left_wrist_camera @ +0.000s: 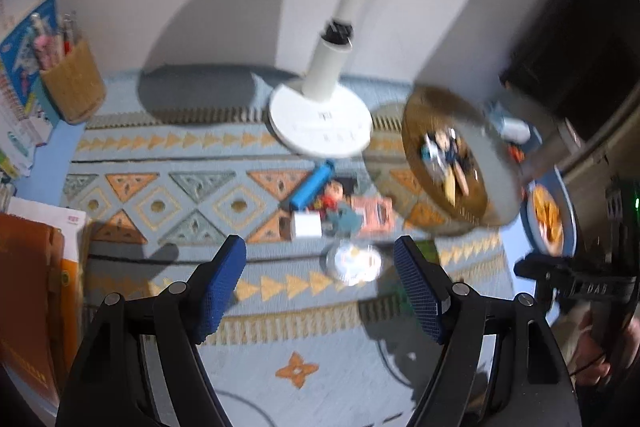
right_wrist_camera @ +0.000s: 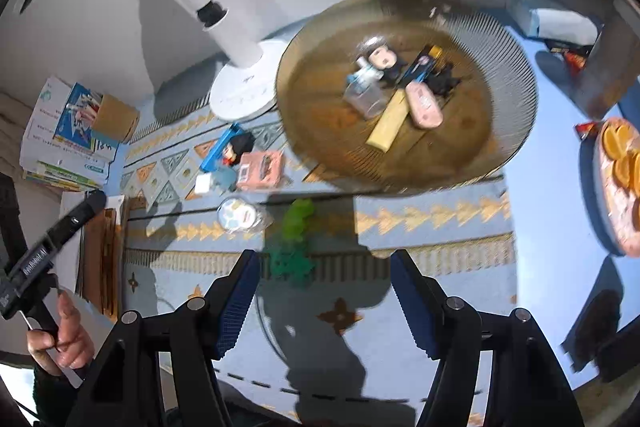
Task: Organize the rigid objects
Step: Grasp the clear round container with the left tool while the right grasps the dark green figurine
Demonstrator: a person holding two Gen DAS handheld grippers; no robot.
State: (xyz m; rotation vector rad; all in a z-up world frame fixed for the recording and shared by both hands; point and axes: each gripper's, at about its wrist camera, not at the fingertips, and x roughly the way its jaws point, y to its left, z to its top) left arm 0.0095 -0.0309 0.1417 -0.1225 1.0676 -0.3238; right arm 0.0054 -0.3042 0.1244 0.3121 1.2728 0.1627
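Blue-padded fingers of the left gripper [left_wrist_camera: 320,283] are spreading wide at the bottom of the left wrist view, grasping nothing, and a round clear-lidded case [left_wrist_camera: 353,262] is lying on the patterned mat [left_wrist_camera: 160,203] between their tips. Just above it, a blue stick [left_wrist_camera: 312,183], a white cube [left_wrist_camera: 306,225] and a pink box [left_wrist_camera: 374,217] are sitting clustered at frame centre.

Fingers of the right gripper [right_wrist_camera: 320,293] are likewise gaping at the bottom of the right wrist view, released, with a green toy [right_wrist_camera: 297,243] lying just above them. At upper centre, a round wire basket [right_wrist_camera: 500,39] is holding a yellow block [right_wrist_camera: 390,125], a pink case [right_wrist_camera: 425,105] and a small figure [right_wrist_camera: 382,58]. A white lamp base [right_wrist_camera: 244,91] is standing just left of the basket.
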